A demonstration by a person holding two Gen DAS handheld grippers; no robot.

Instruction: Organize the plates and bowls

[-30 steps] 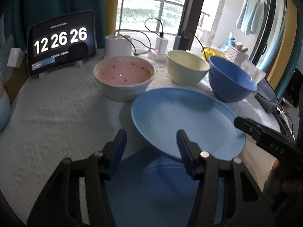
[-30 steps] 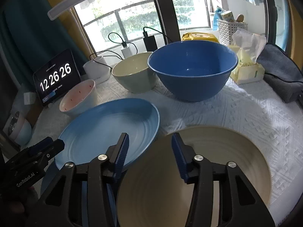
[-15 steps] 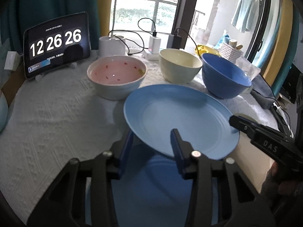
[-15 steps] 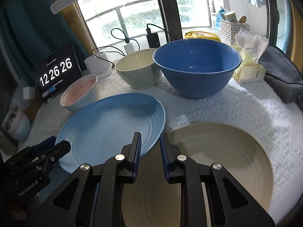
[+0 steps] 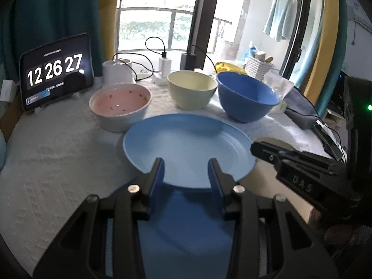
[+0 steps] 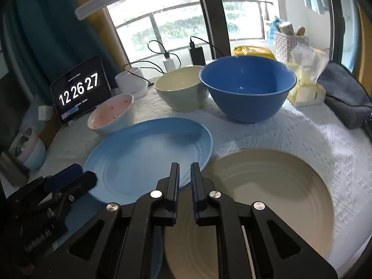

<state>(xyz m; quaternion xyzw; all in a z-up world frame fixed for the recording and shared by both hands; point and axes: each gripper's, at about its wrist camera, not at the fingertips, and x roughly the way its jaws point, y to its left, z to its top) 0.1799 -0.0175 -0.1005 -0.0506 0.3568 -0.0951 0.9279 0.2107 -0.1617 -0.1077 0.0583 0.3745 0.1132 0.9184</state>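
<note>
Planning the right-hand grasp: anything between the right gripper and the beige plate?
Yes: the rim of the light blue plate overlaps the left edge of the beige plate, just ahead of the shut right gripper. Nothing else covers it.

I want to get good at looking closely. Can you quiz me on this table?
1. Which bowl stands nearest the clock?
2. True or false: the blue bowl is upside down.
3. The right tool is: A wide open, B shut.
Key: 1 the pink bowl; 2 false; 3 B.
</note>
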